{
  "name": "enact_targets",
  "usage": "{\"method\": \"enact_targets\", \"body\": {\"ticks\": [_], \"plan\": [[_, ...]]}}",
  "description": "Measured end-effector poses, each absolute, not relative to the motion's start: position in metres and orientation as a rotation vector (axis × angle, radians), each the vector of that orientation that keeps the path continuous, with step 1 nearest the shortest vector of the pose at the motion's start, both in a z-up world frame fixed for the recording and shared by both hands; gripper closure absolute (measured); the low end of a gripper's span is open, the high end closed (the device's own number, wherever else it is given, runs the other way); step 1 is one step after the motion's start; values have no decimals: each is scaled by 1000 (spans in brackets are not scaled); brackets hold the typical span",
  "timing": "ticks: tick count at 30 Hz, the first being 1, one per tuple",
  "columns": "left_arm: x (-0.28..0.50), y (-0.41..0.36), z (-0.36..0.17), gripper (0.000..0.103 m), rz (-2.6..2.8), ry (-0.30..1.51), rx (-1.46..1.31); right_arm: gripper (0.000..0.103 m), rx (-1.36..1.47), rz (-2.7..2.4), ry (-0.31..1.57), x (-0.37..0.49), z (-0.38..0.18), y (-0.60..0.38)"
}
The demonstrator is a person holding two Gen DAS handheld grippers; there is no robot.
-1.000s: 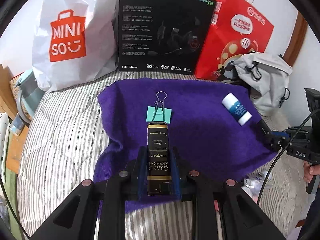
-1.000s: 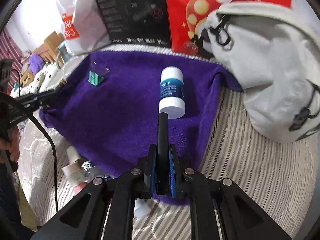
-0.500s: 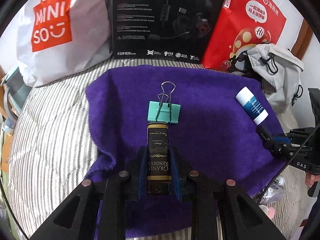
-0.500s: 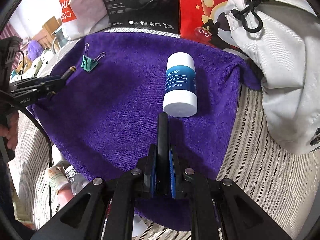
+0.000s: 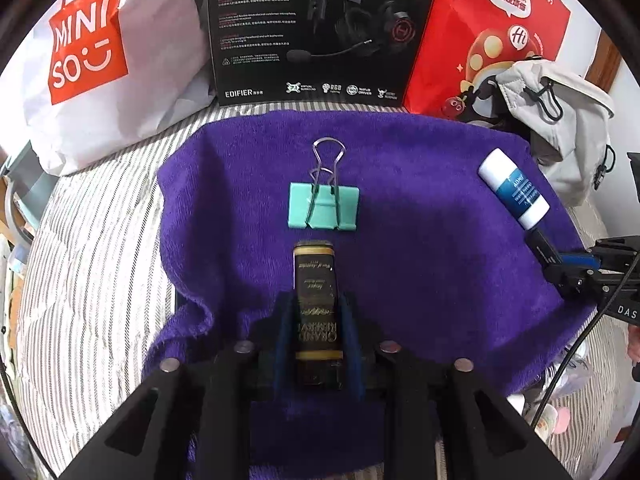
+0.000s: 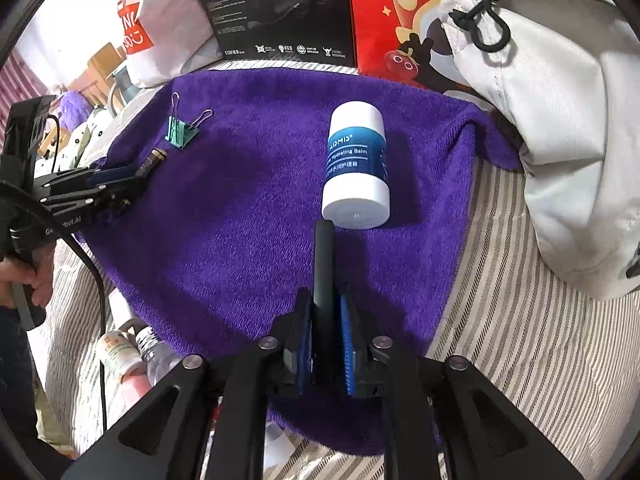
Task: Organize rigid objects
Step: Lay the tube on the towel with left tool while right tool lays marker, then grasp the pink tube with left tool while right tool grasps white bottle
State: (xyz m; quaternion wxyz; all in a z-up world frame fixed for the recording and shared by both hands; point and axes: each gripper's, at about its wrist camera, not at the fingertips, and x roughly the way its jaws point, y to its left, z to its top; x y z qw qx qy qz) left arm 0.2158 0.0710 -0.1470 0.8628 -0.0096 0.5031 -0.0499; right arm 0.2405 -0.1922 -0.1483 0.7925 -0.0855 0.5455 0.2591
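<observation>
Purple towel | left gripper clamps black-gold box, nearing binder clip | right gripper clamps black stick beside balm tube | next: probably set down, aligned.

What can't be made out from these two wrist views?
- Black stick in the right gripper: its rear end is hidden between the pads, so what it is can't be told.
- Black and gold box in the left gripper: its lower end is covered by the gripper body, and the small print is unreadable.
- Small bottles beside the purple towel: partly under its edge, labels blurred.
</observation>
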Motion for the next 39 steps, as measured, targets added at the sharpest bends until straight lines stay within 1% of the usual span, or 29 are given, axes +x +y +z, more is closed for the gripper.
{"method": "enact_targets", "body": {"ticks": [2, 3, 4, 8, 11, 13, 16, 27, 35, 39], "plan": [[212, 69, -147, 62, -116, 1065, -26, 79, -183, 555, 1173, 238, -146, -195], [211, 68, -147, 47, -121, 1071, -32, 75, -189, 547, 1172, 236, -145, -195], [208, 66, -147, 38, -122, 1079, -35, 71, -195, 538, 1168, 234, -143, -195], [197, 62, -143, 38, -48, 1084, 7, 68, -187, 528, 1137, 224, -129, -201], [181, 64, -125, 38, -34, 1052, -7, 64, -172, 519, 1107, 212, -114, -210], [164, 61, -109, 38, -45, 1022, 0, 59, -148, 511, 1083, 202, -105, -219], [141, 51, -97, 38, -56, 1013, -3, 57, -96, 508, 1062, 184, -96, -232], [89, -8, -138, 38, -179, 1110, -28, 55, -6, 492, 1065, 115, -93, -270], [103, -31, -145, 38, -167, 1128, -60, 55, 10, 496, 1087, 96, -98, -278], [108, -36, -148, 36, -138, 1121, -59, 54, 2, 510, 1099, 95, -103, -271]]}}
